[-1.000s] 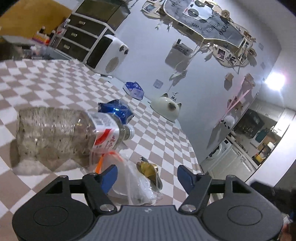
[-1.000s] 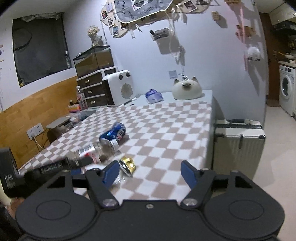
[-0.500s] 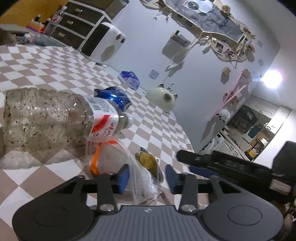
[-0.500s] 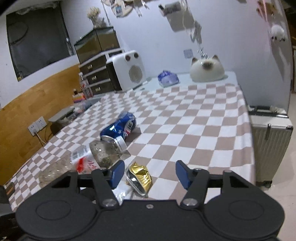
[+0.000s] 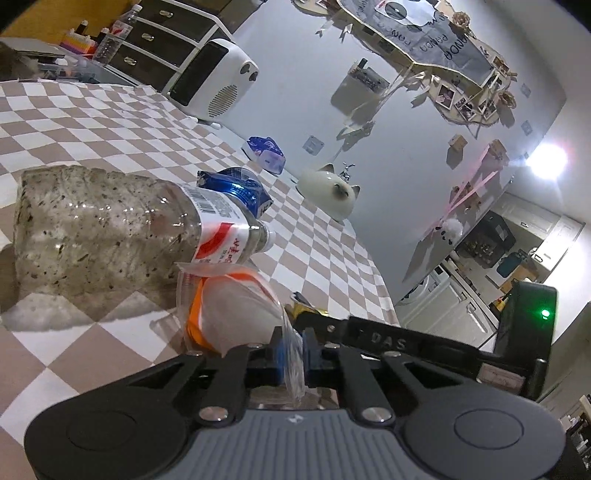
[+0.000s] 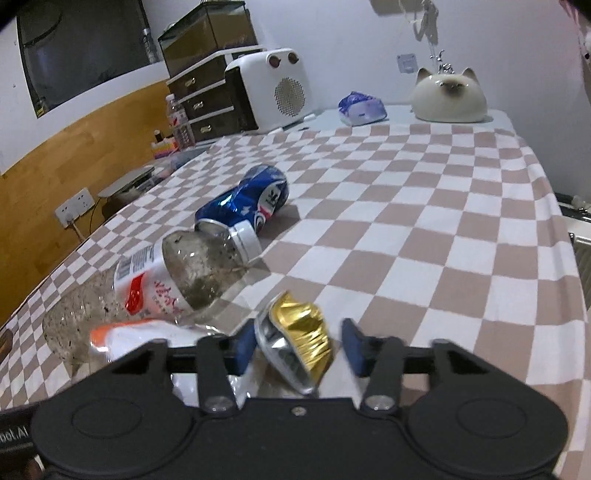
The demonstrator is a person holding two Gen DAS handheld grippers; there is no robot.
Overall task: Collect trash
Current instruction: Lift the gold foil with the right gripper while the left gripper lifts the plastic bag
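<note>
Checkered tablecloth [image 6: 424, 229], white wall [image 6: 351, 33], left jaws clamped on plastic bag [image 5: 240, 314], right jaws closing around gold can [image 6: 299, 332]

A brown-and-white checked tablecloth [image 6: 424, 229] filled the middle of the right wrist frame. On it at centre lay a blue can [image 6: 245, 201] with white and red marks, and a clear, dark-speckled bottle [image 6: 177, 277] with a red-and-white label. Lower centre sat a gold and silver crushed can [image 6: 295, 339]. The clear bag [image 5: 236, 310] at lower centre of the left wrist frame showed orange and white. Both grippers were black with blue pads [image 6: 354, 347].
</note>
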